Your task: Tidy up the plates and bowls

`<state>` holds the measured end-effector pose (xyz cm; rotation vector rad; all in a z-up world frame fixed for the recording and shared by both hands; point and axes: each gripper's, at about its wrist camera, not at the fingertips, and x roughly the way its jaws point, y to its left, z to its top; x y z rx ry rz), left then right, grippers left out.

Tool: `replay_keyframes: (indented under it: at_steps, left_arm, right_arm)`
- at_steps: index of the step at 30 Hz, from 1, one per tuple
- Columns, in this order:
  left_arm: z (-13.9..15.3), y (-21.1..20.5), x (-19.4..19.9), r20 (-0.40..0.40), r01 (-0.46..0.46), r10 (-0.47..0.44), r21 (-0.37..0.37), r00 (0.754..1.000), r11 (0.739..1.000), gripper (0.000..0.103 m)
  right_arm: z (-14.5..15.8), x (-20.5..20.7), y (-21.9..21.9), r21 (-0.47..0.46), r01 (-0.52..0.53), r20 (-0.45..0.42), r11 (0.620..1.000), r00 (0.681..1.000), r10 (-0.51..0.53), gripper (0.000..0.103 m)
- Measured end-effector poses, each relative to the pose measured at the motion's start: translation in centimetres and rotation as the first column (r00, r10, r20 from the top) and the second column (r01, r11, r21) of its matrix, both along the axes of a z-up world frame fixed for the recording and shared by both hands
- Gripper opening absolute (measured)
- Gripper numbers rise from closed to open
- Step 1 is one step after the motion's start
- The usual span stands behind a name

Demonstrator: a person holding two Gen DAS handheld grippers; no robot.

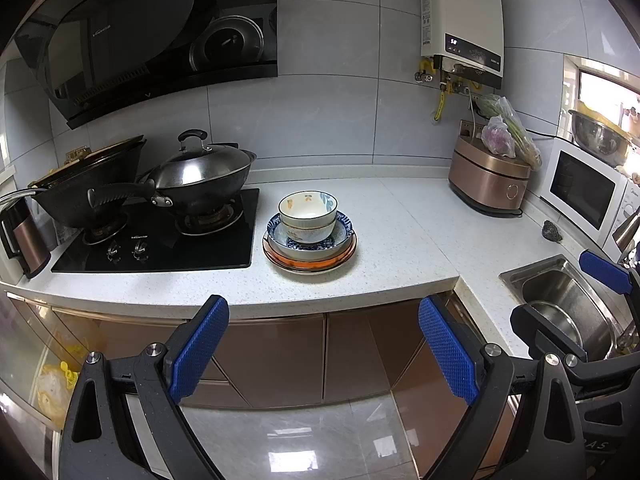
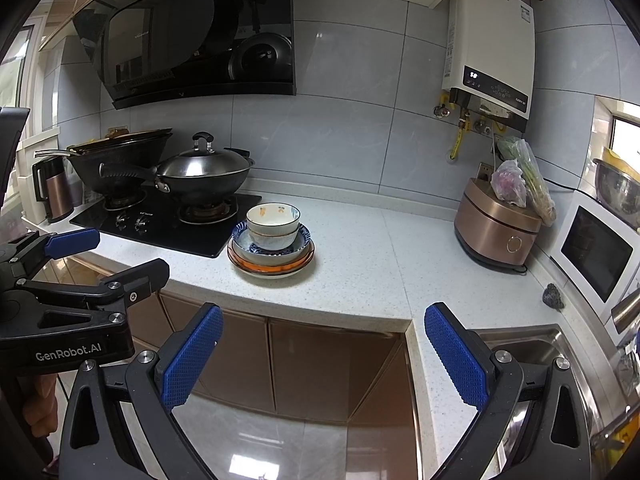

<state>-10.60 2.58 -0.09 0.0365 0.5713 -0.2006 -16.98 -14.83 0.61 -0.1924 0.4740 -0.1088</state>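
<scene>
A white speckled L-shaped countertop point(image 1: 400, 236) held a stack of plates and bowls point(image 1: 309, 232) near its front edge, just beside a black hob point(image 1: 160, 240). A copper rice cooker point(image 1: 490, 180) stood at the back corner, a kettle point(image 1: 24, 236) at the far left end.

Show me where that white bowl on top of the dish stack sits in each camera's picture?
Left wrist view: white bowl just left of centre, atop the stack.
Right wrist view: white bowl left of centre, atop the stack.
Shared landmark: the black stove just left of the stack.
</scene>
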Motion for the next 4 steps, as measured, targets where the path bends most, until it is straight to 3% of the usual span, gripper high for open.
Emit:
replay_keyframes:
  at_steps: [4]
  left_arm:
    - [0.01, -0.07, -0.11, 0.001, 0.000, 0.000, 0.000, 1.000, 1.000, 0.093]
  right_arm:
    - [0.03, -0.08, -0.09, 0.000, 0.001, 0.000, 1.000, 1.000, -0.001, 0.103]
